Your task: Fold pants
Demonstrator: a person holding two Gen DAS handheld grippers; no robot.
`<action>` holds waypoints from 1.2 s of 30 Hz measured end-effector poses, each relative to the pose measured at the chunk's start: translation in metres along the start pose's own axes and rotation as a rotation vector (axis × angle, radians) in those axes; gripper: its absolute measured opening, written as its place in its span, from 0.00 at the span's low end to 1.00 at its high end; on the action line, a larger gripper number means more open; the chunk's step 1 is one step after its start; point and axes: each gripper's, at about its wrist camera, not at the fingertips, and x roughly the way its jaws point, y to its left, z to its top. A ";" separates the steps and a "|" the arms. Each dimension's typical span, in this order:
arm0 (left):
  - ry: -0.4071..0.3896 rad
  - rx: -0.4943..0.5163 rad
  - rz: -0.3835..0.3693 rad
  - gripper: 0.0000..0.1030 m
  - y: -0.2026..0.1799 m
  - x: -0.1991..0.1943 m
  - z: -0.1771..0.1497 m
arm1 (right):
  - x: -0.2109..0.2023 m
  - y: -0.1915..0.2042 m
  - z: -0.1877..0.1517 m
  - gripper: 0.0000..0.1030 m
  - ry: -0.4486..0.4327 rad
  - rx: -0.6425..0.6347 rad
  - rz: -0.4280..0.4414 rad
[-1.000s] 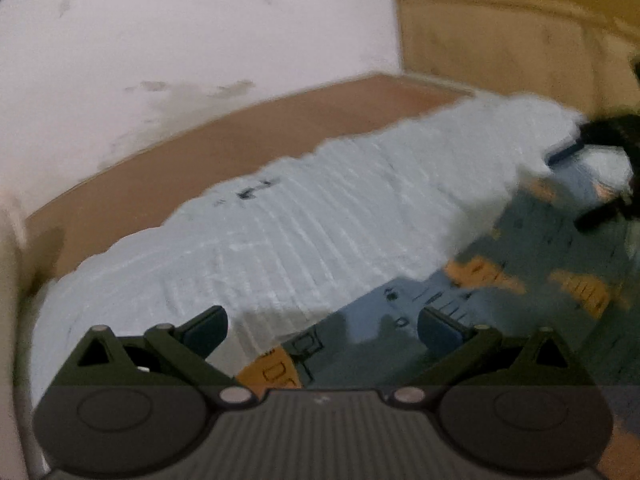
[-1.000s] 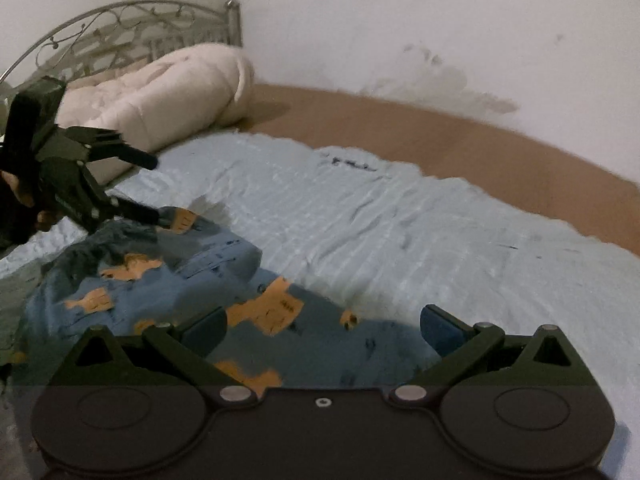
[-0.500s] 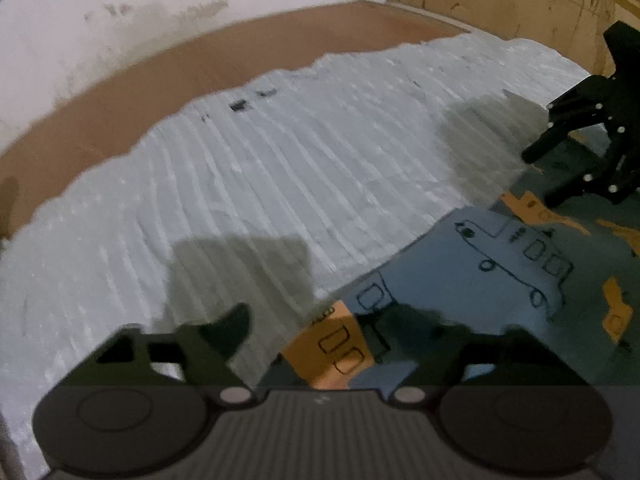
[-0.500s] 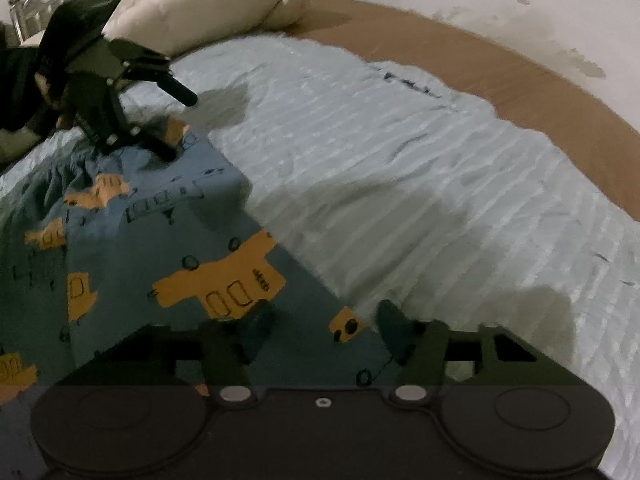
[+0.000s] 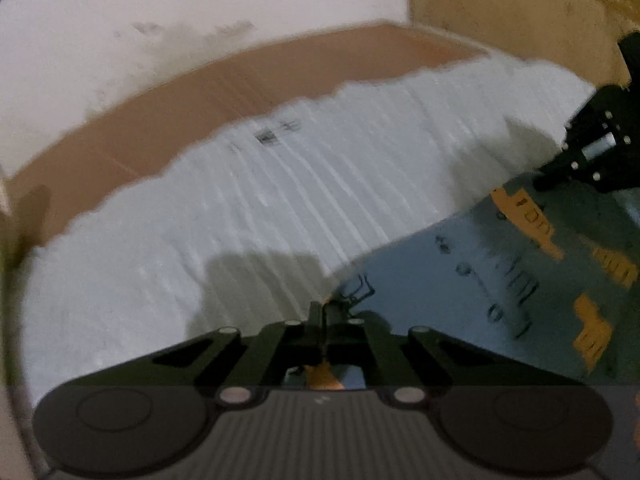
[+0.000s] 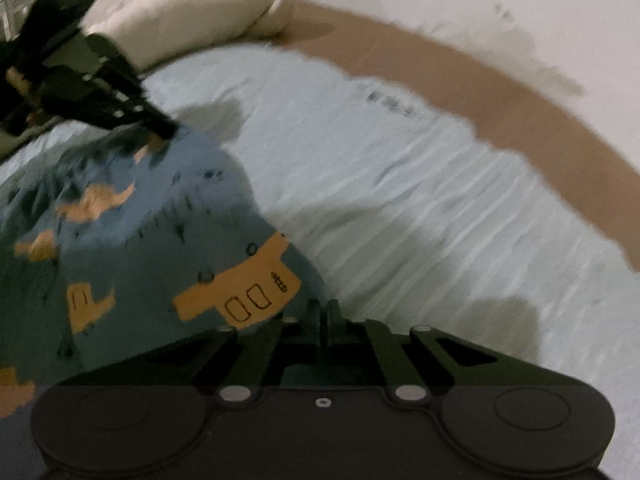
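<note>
**Both claws have pinched shut on the pants edge**

Half a second ago the left claw point(image 5: 323, 312) had its fingers spread over the cloth; now they are pressed together, with the edge of the pants point(image 5: 500, 280) caught between them at the point where the blue fabric meets the pale bedsheet point(image 5: 280, 200). An orange patch of the print shows just behind the tips, so the hold is on the hem or border and not on a deep fold. From the right wrist view, this same claw appears at far left point(image 6: 160, 126), its tip buried in a raised peak of fabric.

The right claw point(image 6: 323, 312) has made the same change: open a moment back, it is now closed, and the pants point(image 6: 140, 240) run up to its tips beside an orange bus print. Whether it has a firm bite or only the very border is hard to tell through the blur. In the left wrist view it sits at far right point(image 5: 560, 178), touching the cloth edge.

The pants lie on the bed, between the two claws, with the fabric tenting upward toward each. Judging by this, the grasp step is finished and the lift-and-carry of that edge over the rest of the garment is the move in hand. A cream pillow point(image 6: 192, 8) lies beyond, well clear.
</note>
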 end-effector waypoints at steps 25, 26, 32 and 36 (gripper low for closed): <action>0.026 -0.214 -0.019 0.22 0.046 0.048 -0.010 | 0.063 -0.044 0.049 0.38 -0.039 0.188 0.037; 0.038 -0.221 -0.014 0.09 0.046 0.049 -0.011 | 0.066 -0.042 0.049 0.30 -0.030 0.198 0.040; -0.054 -0.187 0.033 0.01 0.030 0.013 -0.015 | 0.034 -0.021 0.044 0.02 -0.107 0.202 -0.007; -0.171 -0.135 0.054 0.00 0.011 -0.041 -0.025 | -0.022 0.005 0.032 0.02 -0.193 0.176 -0.051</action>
